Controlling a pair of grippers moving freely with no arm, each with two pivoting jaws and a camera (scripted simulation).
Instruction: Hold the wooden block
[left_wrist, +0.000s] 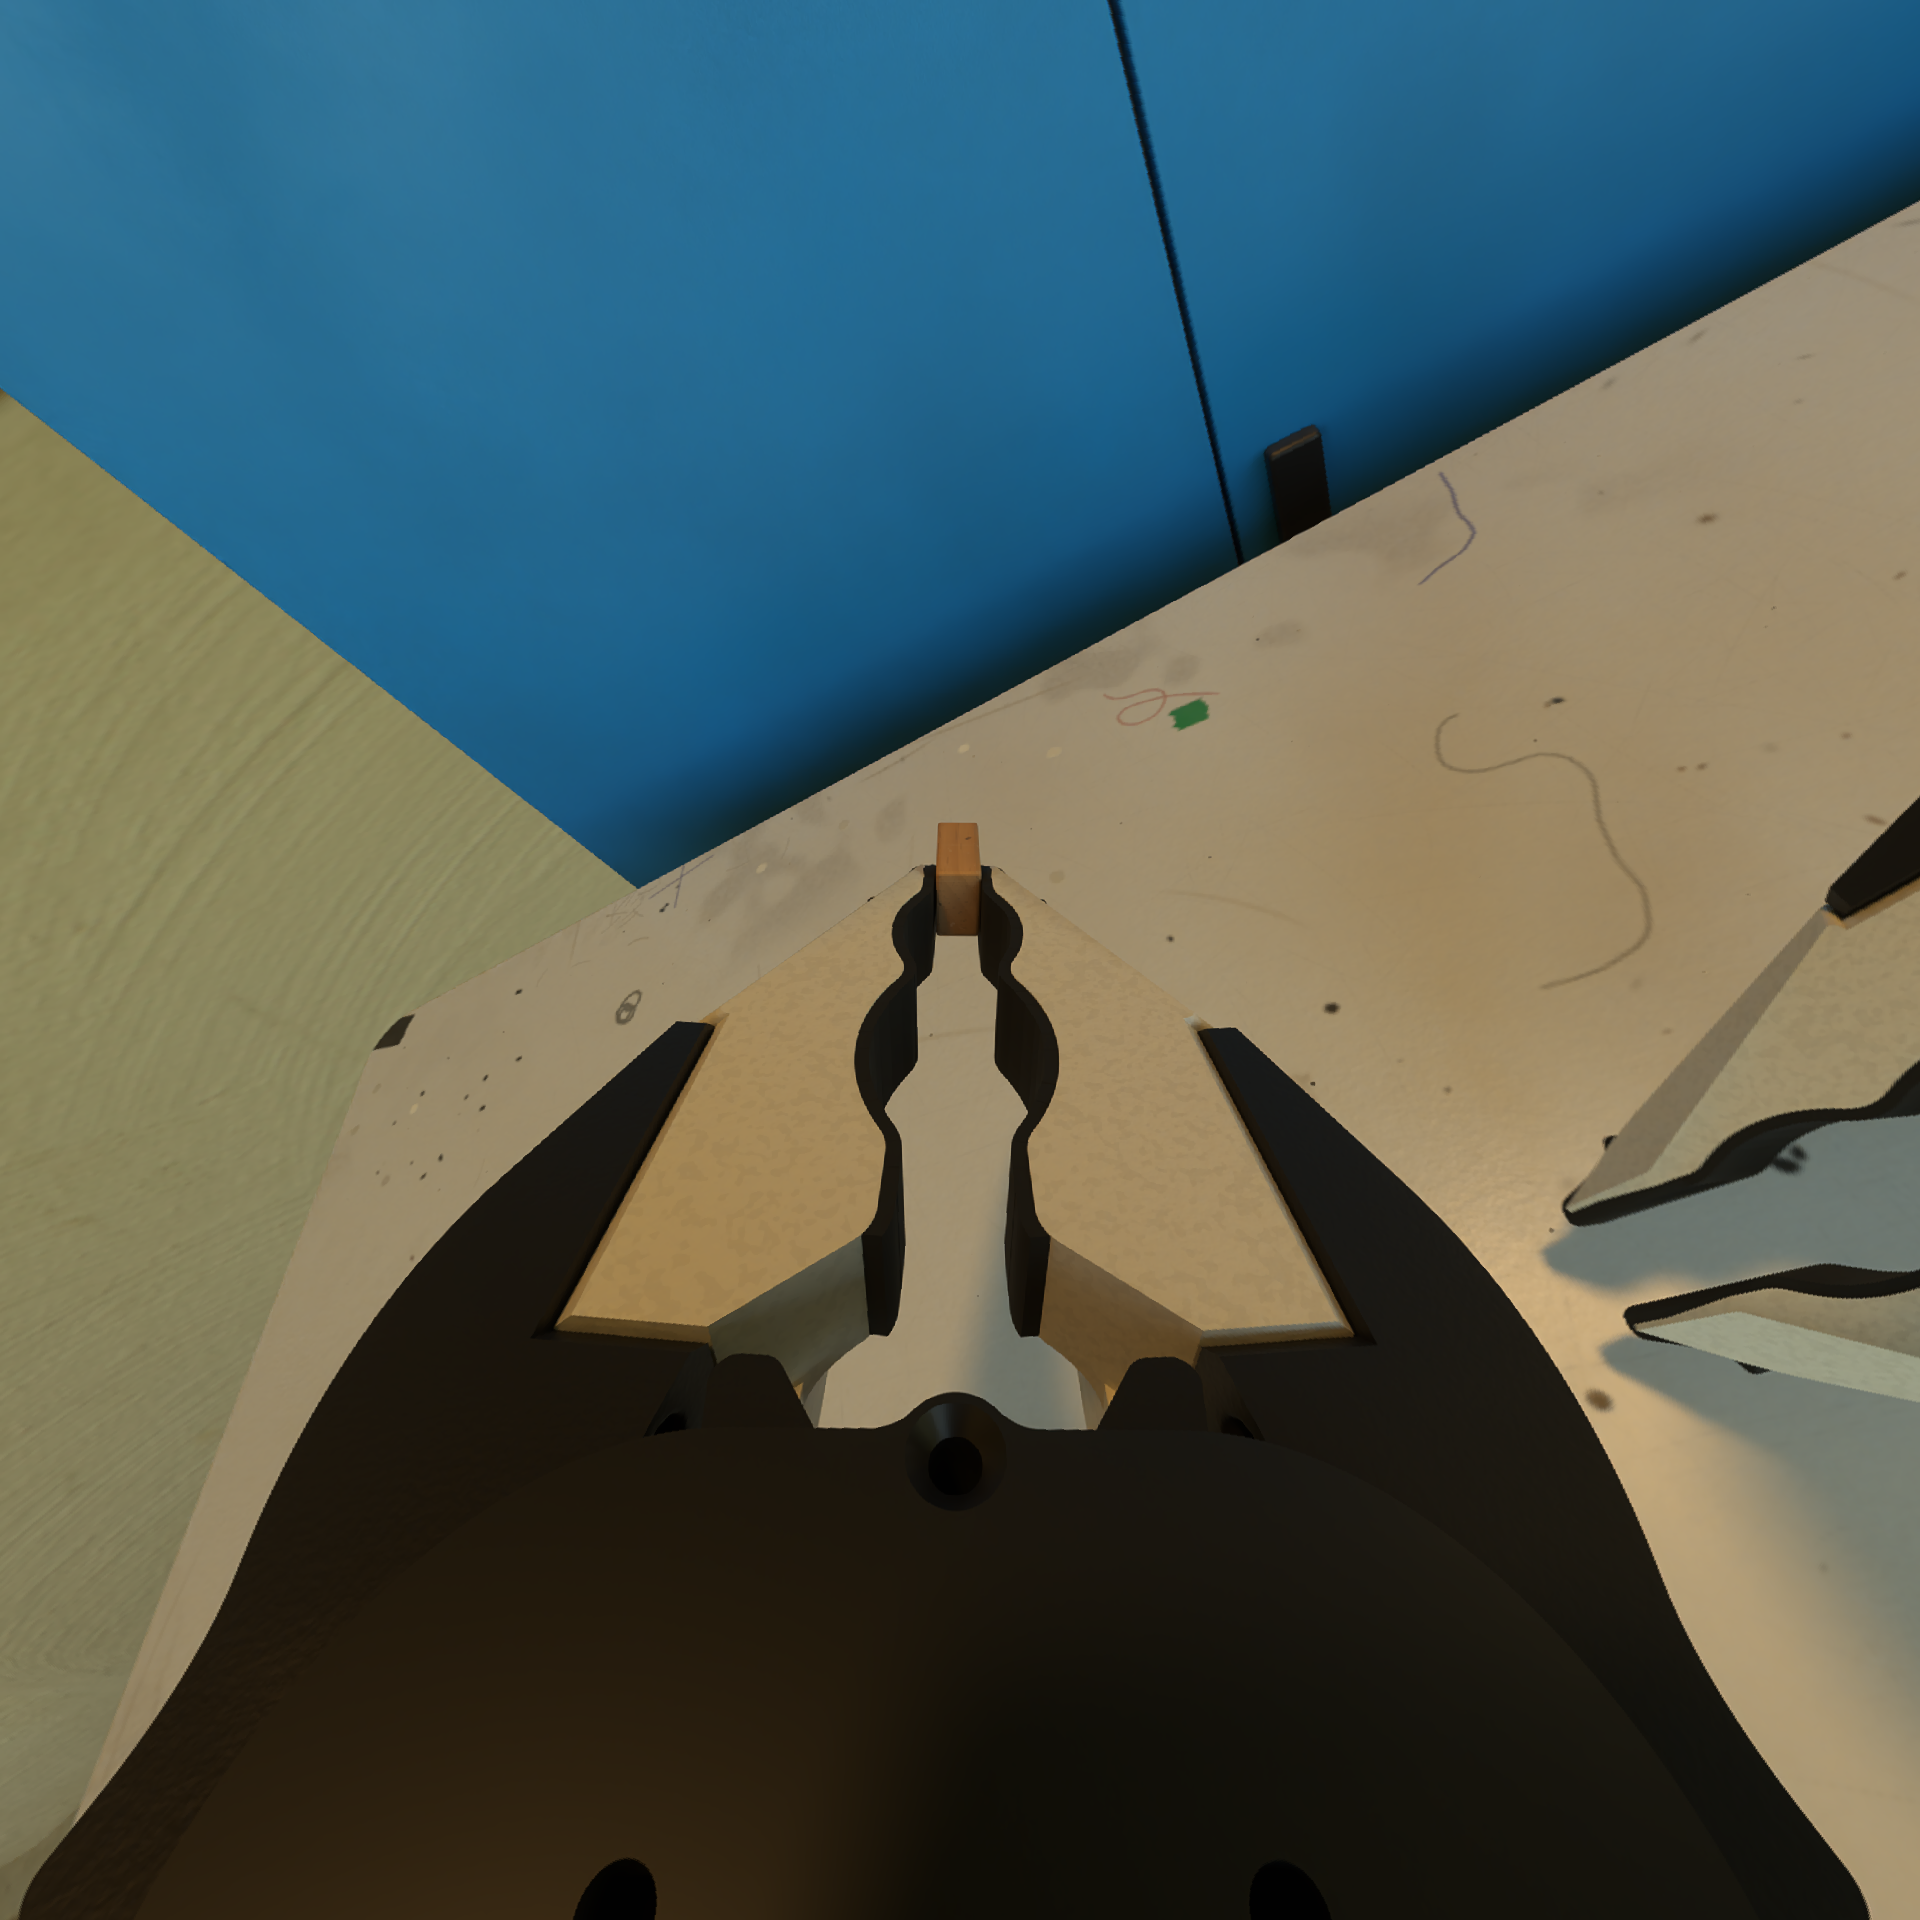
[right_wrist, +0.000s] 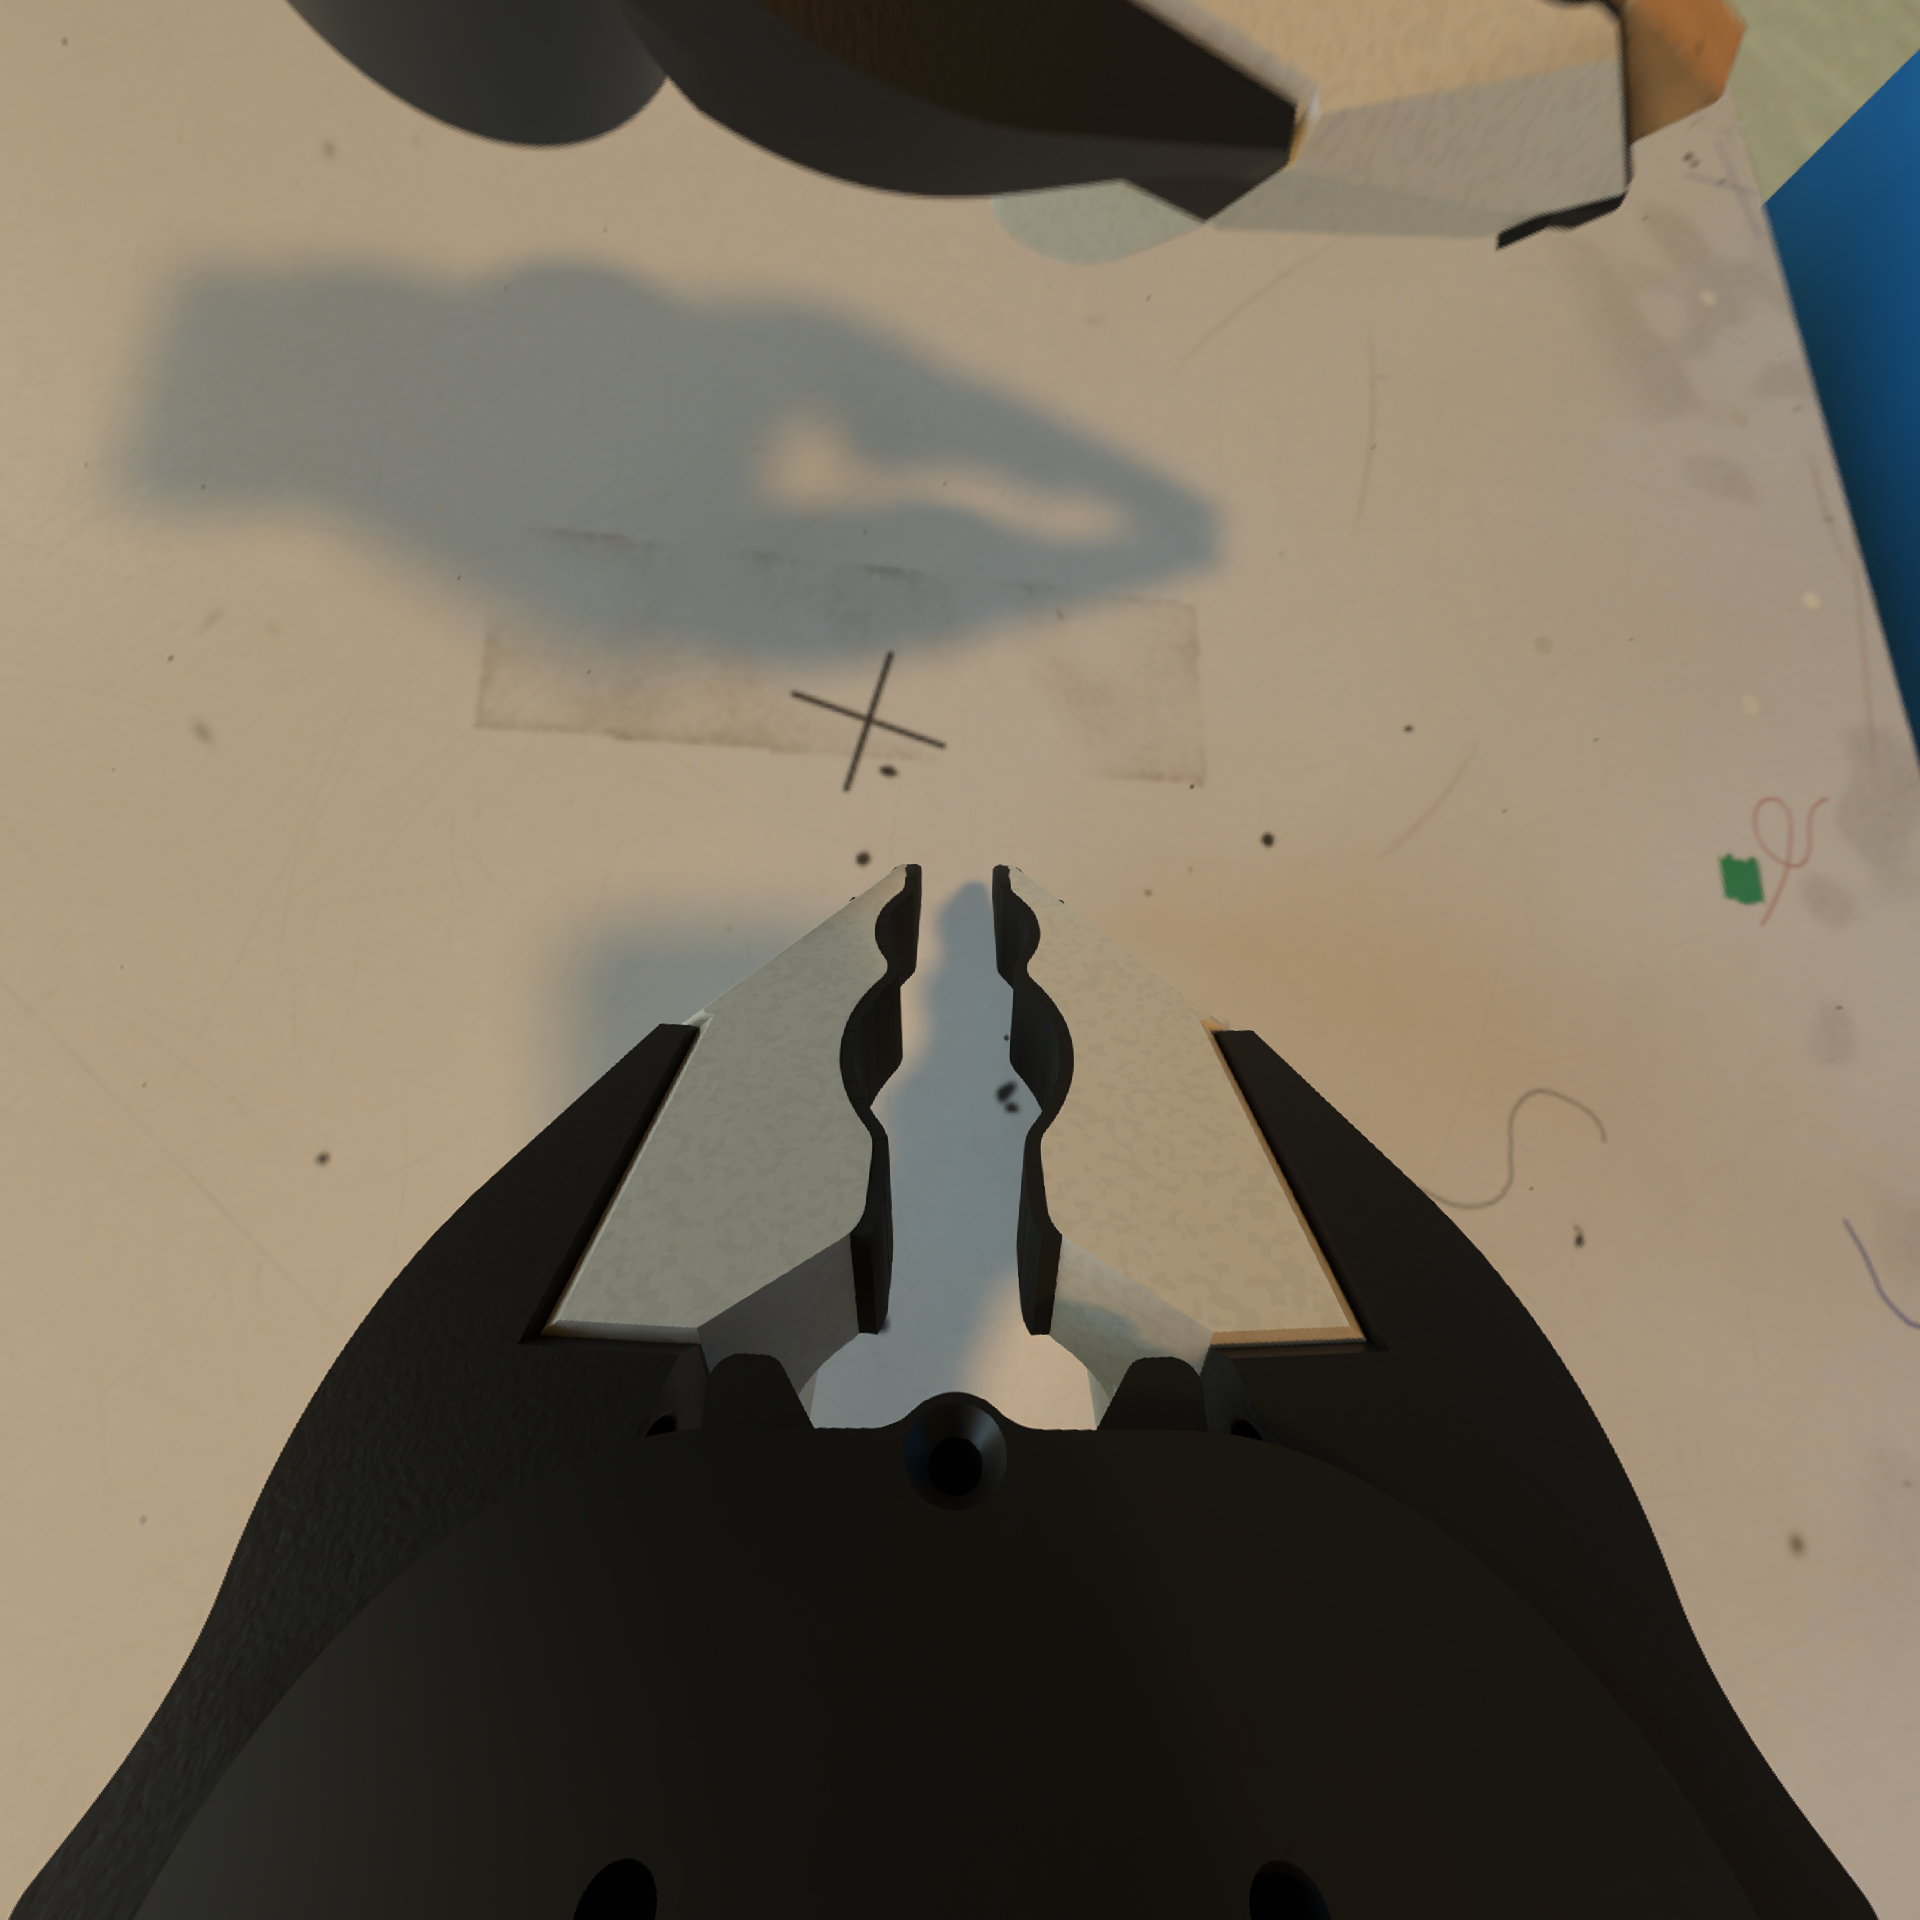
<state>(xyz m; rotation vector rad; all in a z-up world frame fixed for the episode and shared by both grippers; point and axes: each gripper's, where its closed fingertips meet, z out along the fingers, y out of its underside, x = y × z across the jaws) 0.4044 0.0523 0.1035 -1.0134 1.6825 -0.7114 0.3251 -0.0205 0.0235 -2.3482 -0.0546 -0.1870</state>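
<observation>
The wooden block (left_wrist: 957, 883) is a small orange-brown piece, pinched upright between the tips of my left gripper (left_wrist: 957, 875), which is shut on it above the table's far corner. In the right wrist view the block (right_wrist: 1673, 62) shows at the top right in the left gripper (right_wrist: 1621, 114), held above the table. My right gripper (right_wrist: 956, 873) hangs over the table (right_wrist: 312, 935) with a narrow gap between its fingertips and nothing in it. It also shows at the right edge of the left wrist view (left_wrist: 1600, 1262).
The beige table (left_wrist: 1455, 935) bears pen scribbles, a green mark (left_wrist: 1190, 714) and a drawn cross (right_wrist: 868, 720). A blue wall (left_wrist: 727, 312) stands behind the table edge, with a small black bracket (left_wrist: 1297, 480). Greenish floor (left_wrist: 208, 831) lies off the left corner.
</observation>
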